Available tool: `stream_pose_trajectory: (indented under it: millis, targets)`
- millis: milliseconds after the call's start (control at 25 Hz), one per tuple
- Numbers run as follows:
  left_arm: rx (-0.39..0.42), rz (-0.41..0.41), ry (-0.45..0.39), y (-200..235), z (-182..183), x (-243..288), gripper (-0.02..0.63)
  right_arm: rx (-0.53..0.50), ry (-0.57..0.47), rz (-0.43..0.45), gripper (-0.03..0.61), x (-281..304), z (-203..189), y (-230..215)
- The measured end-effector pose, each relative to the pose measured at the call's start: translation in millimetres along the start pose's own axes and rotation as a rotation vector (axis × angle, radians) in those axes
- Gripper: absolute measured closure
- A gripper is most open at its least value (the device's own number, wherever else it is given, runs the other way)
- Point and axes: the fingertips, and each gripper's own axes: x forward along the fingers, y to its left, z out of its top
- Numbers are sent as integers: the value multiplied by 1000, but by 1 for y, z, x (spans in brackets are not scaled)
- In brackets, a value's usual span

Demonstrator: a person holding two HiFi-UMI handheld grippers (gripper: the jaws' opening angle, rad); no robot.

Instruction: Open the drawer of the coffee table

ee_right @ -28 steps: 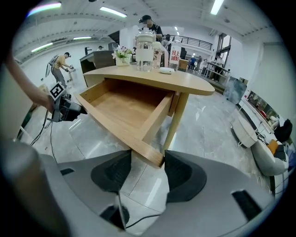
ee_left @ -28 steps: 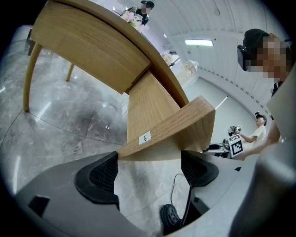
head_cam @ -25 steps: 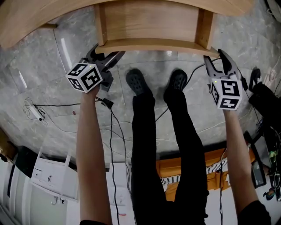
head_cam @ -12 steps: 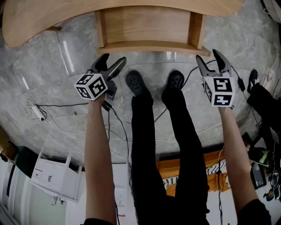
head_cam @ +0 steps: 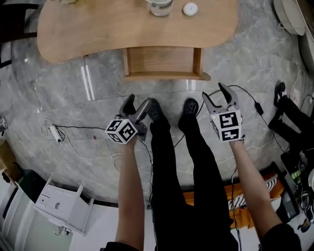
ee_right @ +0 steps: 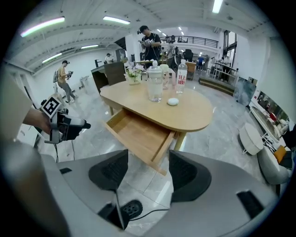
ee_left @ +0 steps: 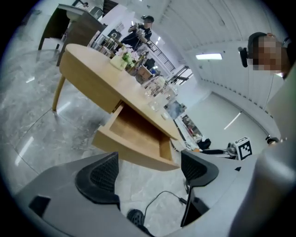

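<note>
The wooden coffee table (head_cam: 98,29) has its drawer (head_cam: 163,61) pulled out toward me, and the drawer is empty inside. My left gripper (head_cam: 136,104) is open and hangs clear of the drawer front, below and to its left. My right gripper (head_cam: 216,93) is also open, below the drawer's right corner. Its jaws have just been opening and nothing is between them. The drawer (ee_left: 134,134) lies beyond the spread jaws of the left gripper (ee_left: 148,169) in the left gripper view. It shows again as the drawer (ee_right: 138,136) past the right gripper (ee_right: 148,169) in the right gripper view.
A glass jar (head_cam: 160,7) and a white round lid (head_cam: 190,9) stand on the tabletop. My legs and black shoes (head_cam: 153,109) are on the grey stone floor between the grippers. Cables (head_cam: 73,128) trail at the left, and a white box (head_cam: 64,203) sits at the lower left.
Both grippers have drawn back from the drawer front and risen. The view has pulled back, so the whole tabletop now shows. The drawer stays pulled out.
</note>
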Motion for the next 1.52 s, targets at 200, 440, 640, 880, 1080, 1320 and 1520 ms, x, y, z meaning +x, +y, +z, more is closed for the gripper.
stream_pose_trajectory:
  millis: [200, 440, 640, 880, 1080, 1320, 1520]
  targets:
    - [35, -41, -72, -82, 44, -19, 192, -44, -59, 33, 336, -50, 49, 7]
    - [110, -81, -132, -186, 88, -45, 193, -46, -139, 51, 337, -126, 93, 7]
    - [161, -117, -218, -268, 133, -68, 217, -28, -216, 53, 337, -189, 131, 6]
    - [300, -154, -258, -358, 162, -104, 313, -19, -336, 80, 337, -266, 174, 18]
    - [468, -197, -242, -420, 169, -135, 373, -11, -452, 75, 337, -320, 208, 28]
    - [591, -169, -317, -467, 195, -181, 465, -1, -589, 76, 376, -380, 240, 42]
    - [711, -173, -369, -504, 218, -201, 508, -30, -689, 79, 436, -421, 263, 37]
